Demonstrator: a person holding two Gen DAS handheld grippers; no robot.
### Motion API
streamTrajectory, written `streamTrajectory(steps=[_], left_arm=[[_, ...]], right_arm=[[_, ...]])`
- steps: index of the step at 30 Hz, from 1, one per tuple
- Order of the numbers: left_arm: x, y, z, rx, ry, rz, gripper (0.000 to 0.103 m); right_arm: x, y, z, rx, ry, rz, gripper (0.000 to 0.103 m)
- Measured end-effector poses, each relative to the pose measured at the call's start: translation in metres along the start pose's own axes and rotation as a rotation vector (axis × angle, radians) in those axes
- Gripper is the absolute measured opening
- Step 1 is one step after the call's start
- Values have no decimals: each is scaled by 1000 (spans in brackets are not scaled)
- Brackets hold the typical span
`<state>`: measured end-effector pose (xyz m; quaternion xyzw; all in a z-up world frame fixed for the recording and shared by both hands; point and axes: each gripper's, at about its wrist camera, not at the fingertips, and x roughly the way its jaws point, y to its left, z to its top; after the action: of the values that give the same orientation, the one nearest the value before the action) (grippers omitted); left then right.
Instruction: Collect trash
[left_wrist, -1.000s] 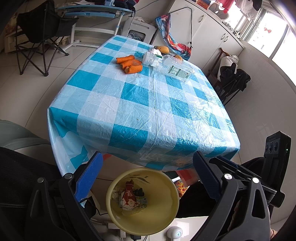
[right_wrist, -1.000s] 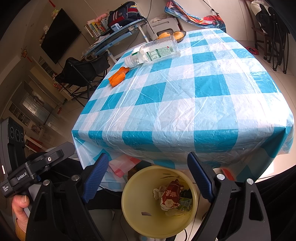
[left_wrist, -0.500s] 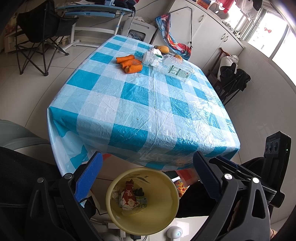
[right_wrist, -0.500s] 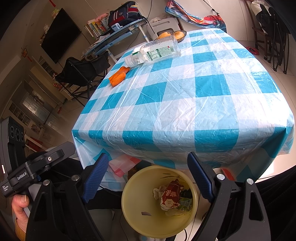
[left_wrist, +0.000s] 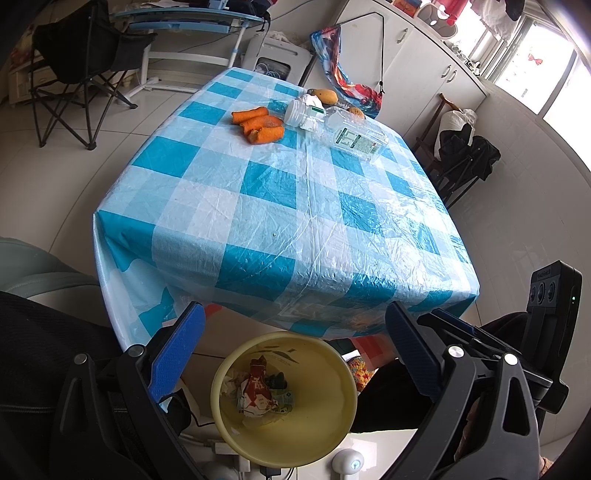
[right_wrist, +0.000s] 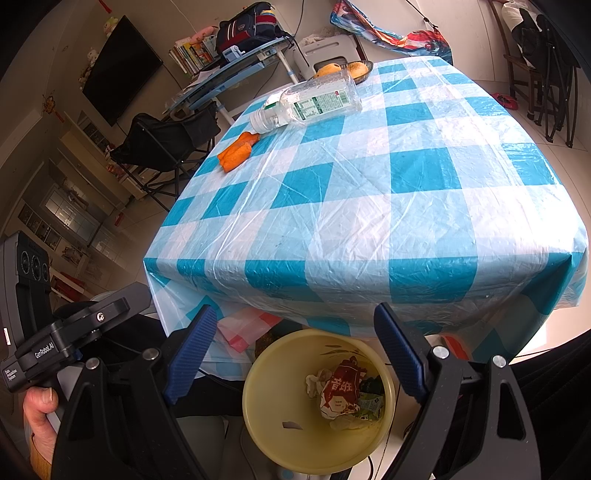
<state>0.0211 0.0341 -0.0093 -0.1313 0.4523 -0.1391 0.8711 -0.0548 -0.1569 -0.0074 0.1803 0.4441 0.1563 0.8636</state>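
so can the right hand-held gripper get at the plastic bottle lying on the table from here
Probably yes. The right hand-held gripper is open and empty, and bare tablecloth lies between it and the plastic bottle at the far end, so a long forward reach is needed.

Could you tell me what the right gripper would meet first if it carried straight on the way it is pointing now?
Probably the near edge of the checked tablecloth, just above the yellow bin; the right gripper is open and empty, though depth is unclear.
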Motion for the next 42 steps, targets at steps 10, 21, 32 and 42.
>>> streamTrajectory(steps=[10, 21, 32, 42], left_arm=[[1, 0, -1, -2, 1, 0, 95], [-8, 11, 4, -97, -82, -3, 95], [7, 14, 61, -96, -87, 63, 95], [50, 33, 126, -117, -79, 134, 93]], right_arm=[[0, 0, 0, 0, 0, -1, 84], [-5, 5, 13, -6, -26, 30, 84], [19, 10, 78, -61, -41, 48, 84], [52, 20, 108, -135, -50, 21, 84]])
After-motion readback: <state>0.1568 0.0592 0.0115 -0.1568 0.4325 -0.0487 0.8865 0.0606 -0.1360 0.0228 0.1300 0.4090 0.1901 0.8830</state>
